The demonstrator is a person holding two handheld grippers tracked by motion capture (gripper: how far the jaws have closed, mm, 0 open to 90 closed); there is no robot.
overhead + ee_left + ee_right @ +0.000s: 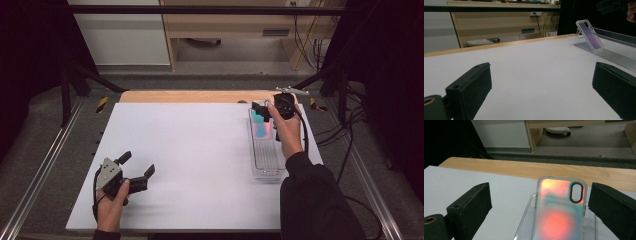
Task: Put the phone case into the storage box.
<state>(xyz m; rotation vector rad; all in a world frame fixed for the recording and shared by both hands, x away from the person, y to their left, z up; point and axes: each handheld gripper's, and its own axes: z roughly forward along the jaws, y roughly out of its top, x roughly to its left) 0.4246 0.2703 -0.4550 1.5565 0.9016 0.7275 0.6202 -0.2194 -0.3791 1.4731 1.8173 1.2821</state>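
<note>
Far right, at the table's back edge: right tool held over the far end of a clear ribbed rack, jaws spread wide and empty, either side of an iridescent phone case without touching it. Case propped tilted in the rack's far end, camera cutout uppermost, glowing orange and teal in the right gripper view, purple in the left gripper view. Near left: left tool low over the white table, jaws wide, nothing between them, well apart from the rack.
</note>
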